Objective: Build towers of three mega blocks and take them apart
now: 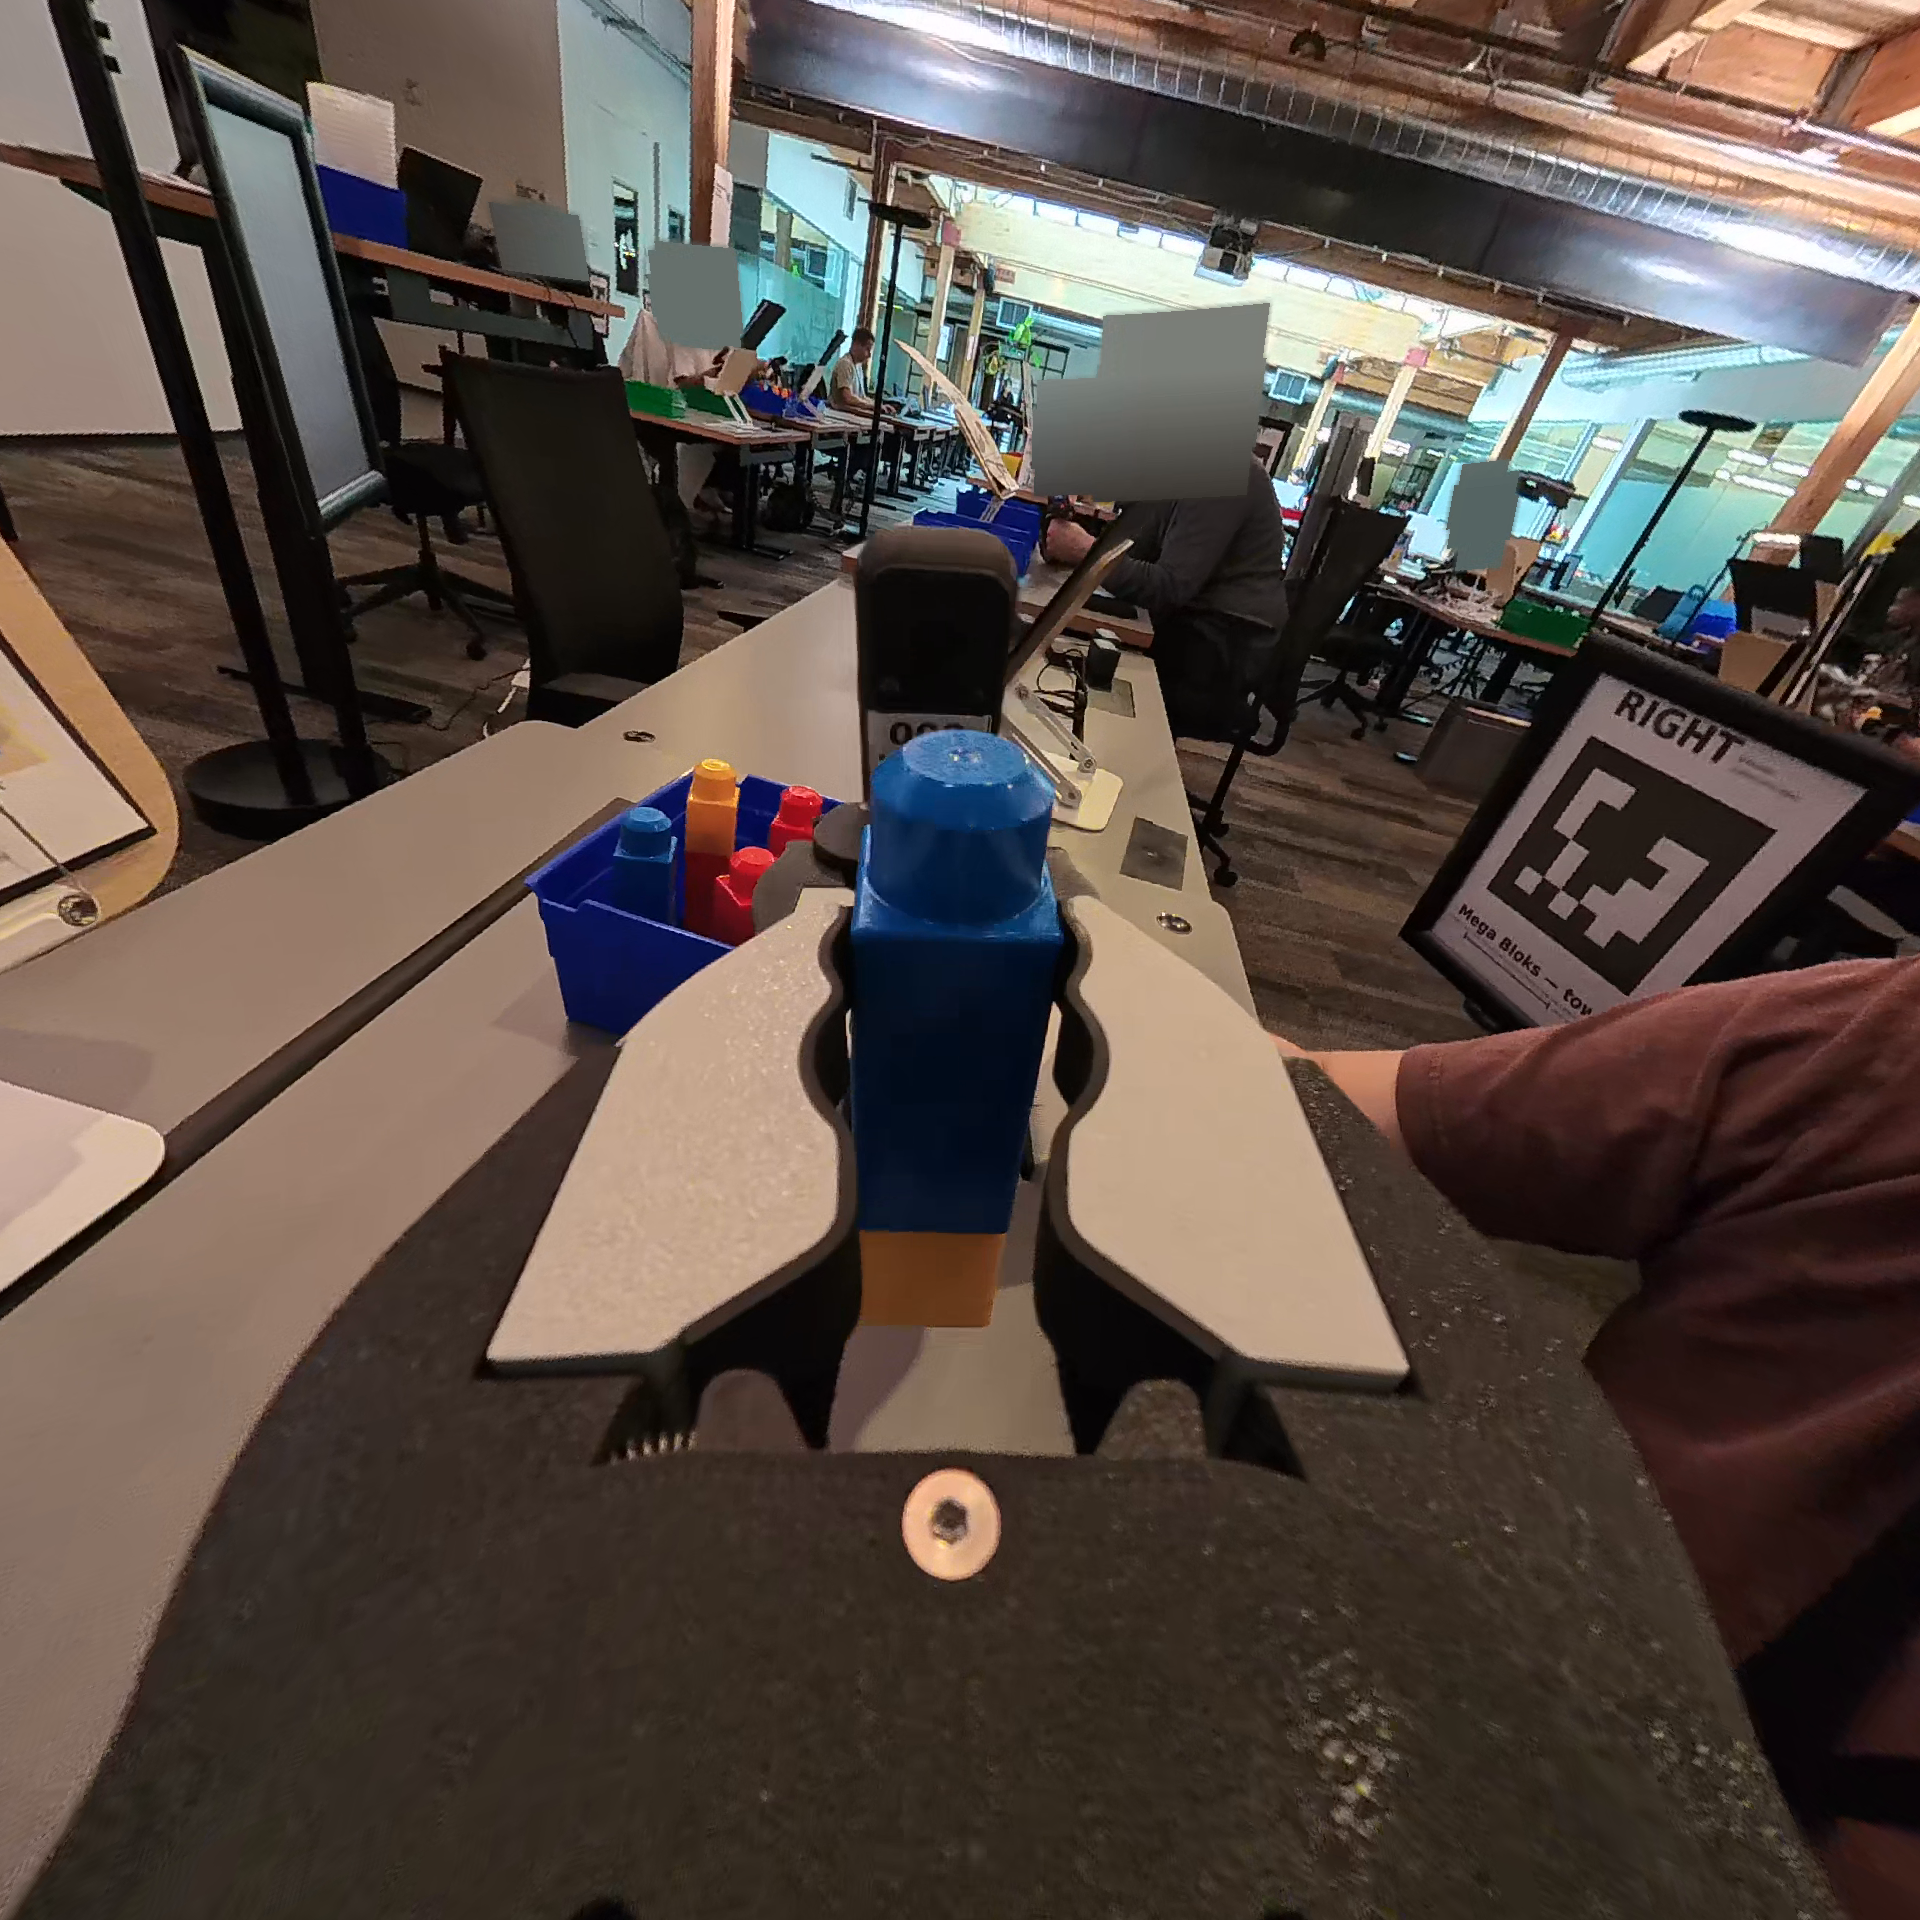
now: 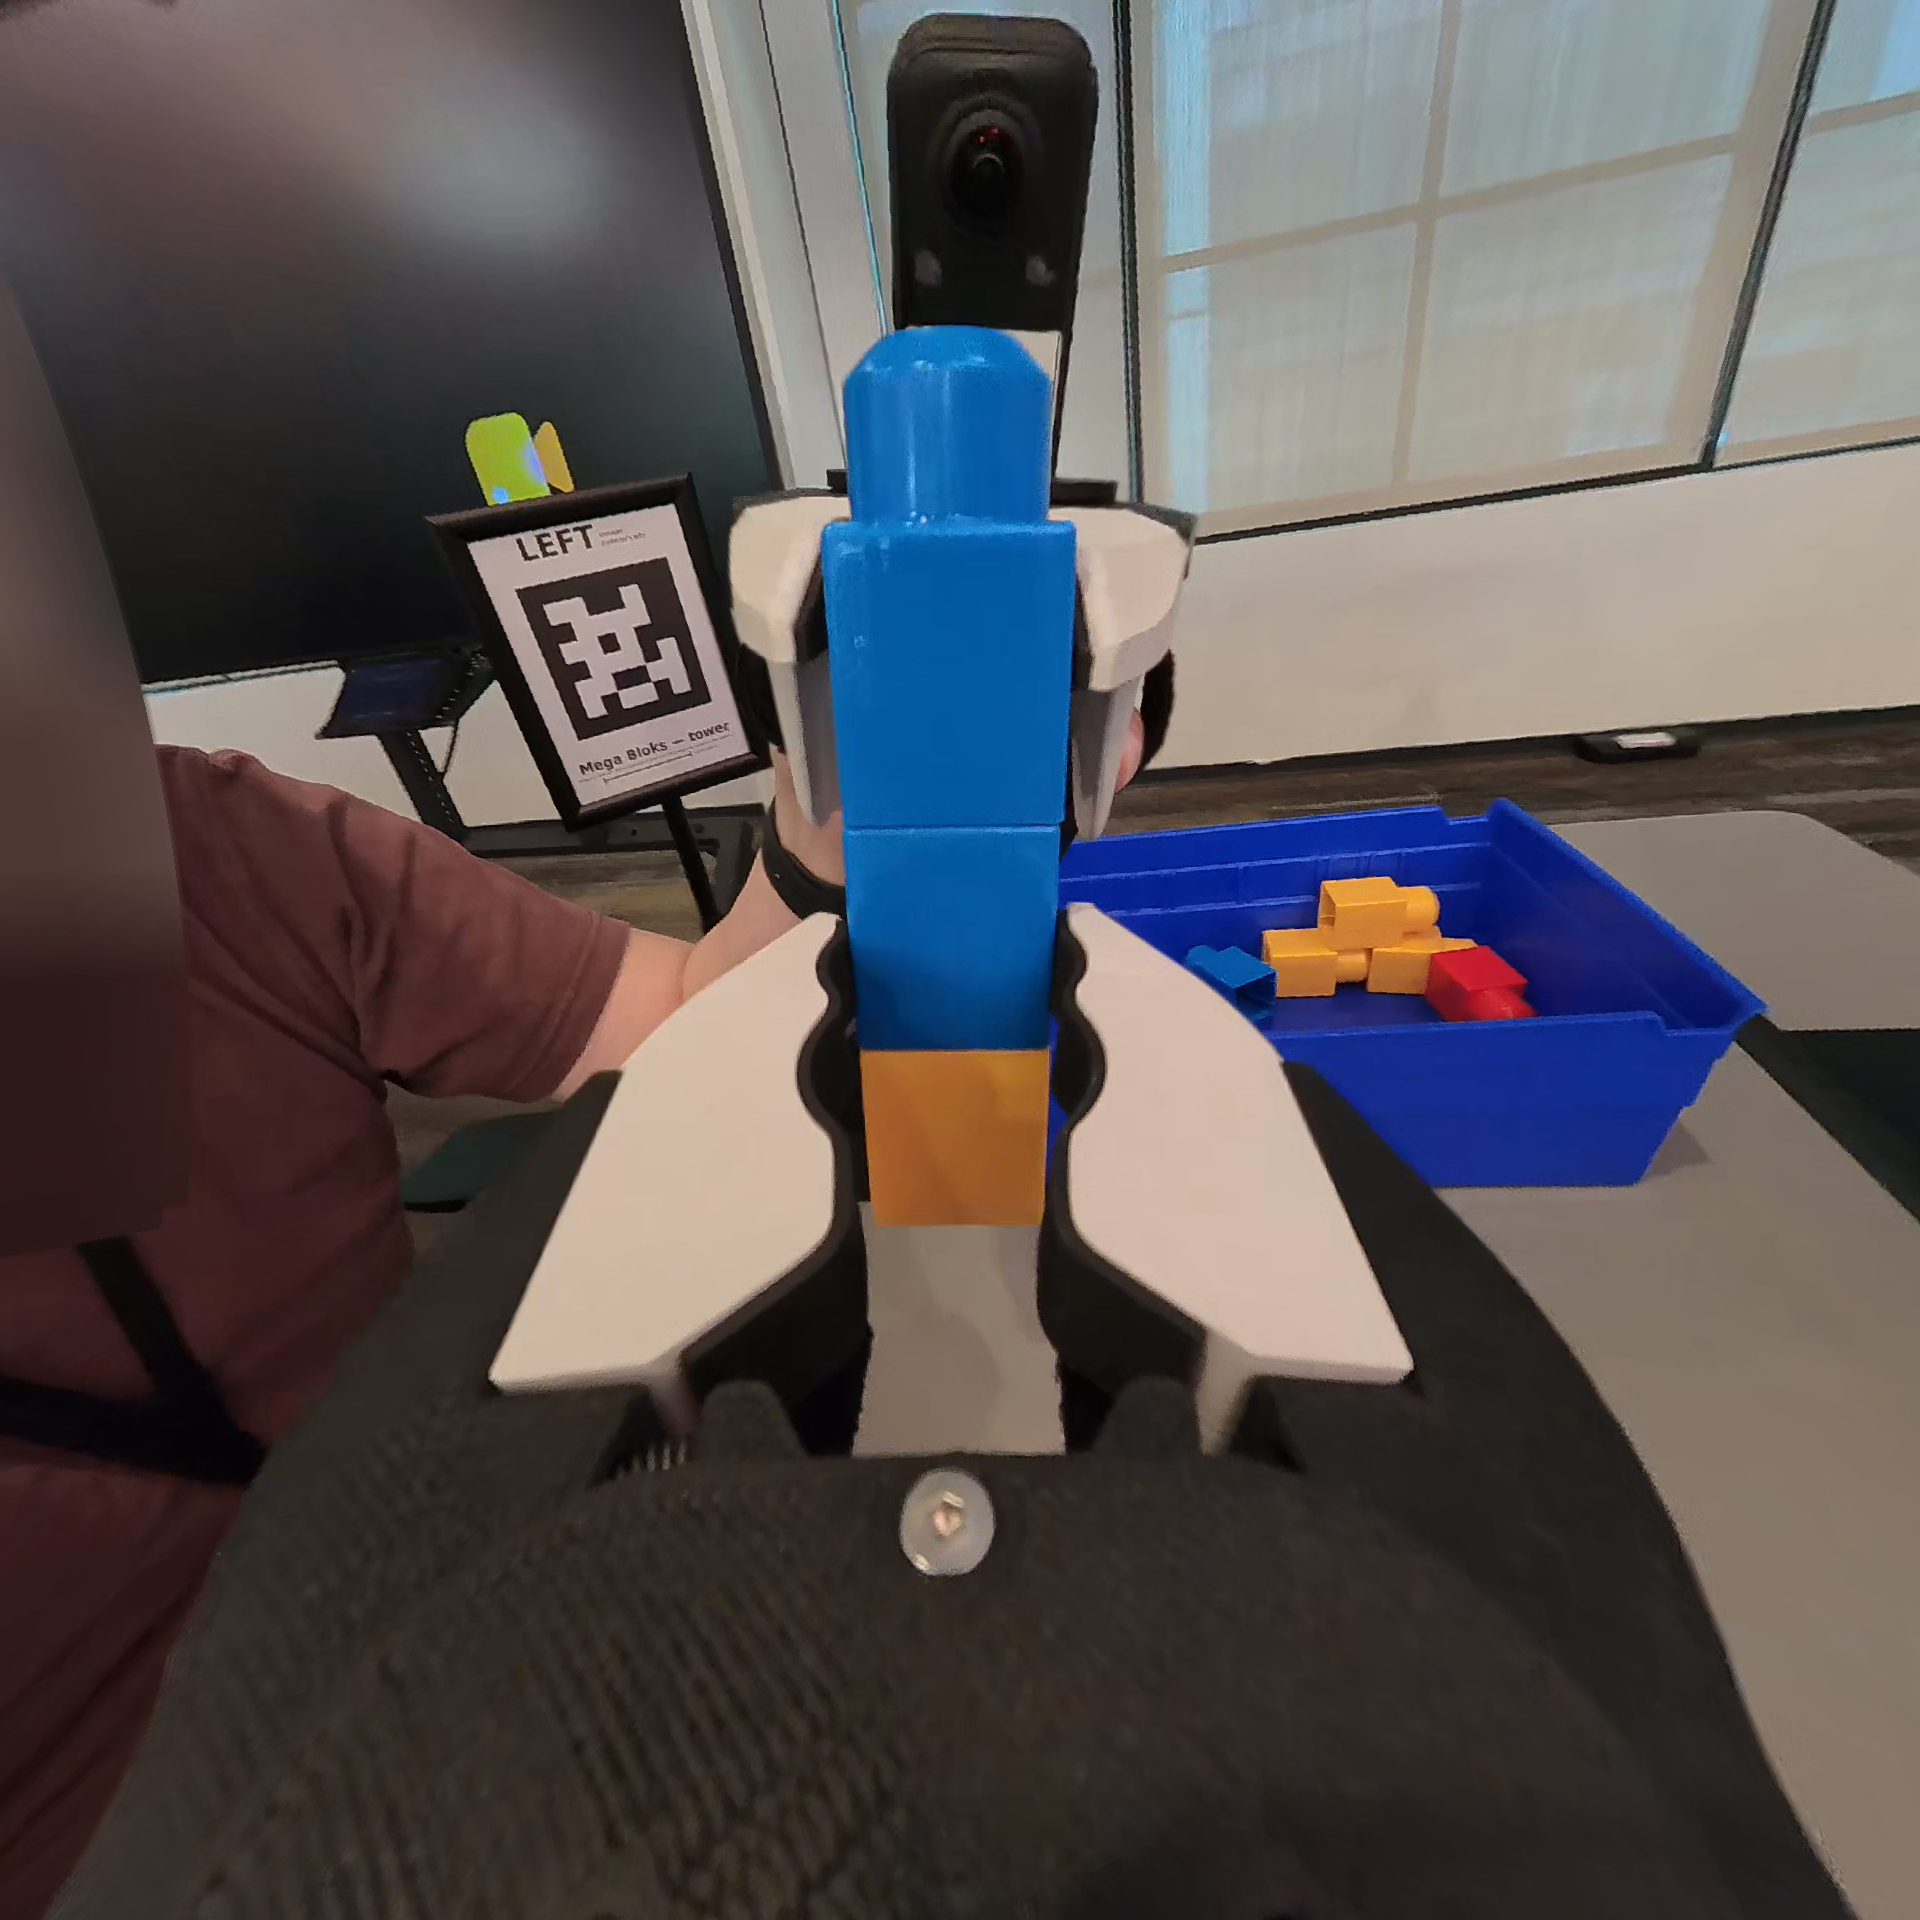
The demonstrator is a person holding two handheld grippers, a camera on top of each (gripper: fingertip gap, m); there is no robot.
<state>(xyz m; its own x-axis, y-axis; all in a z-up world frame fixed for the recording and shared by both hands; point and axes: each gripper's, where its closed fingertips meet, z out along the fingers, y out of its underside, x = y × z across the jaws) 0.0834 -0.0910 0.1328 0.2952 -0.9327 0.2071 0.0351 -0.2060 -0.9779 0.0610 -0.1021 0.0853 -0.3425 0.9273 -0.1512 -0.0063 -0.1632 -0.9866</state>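
1. Standing on the table (image 2: 1662,1299): a tower of three blocks (image 2: 951,831), stacked one on another.
2. Clamped around the tower's top block: left gripper (image 2: 951,665); around the lower blocks: right gripper (image 2: 951,1039).
3. Right of the tower: a bin (image 2: 1455,1112) with loose blocks (image 2: 1361,940) inside.
4. Behind, to the left: a framed sign (image 2: 608,644).
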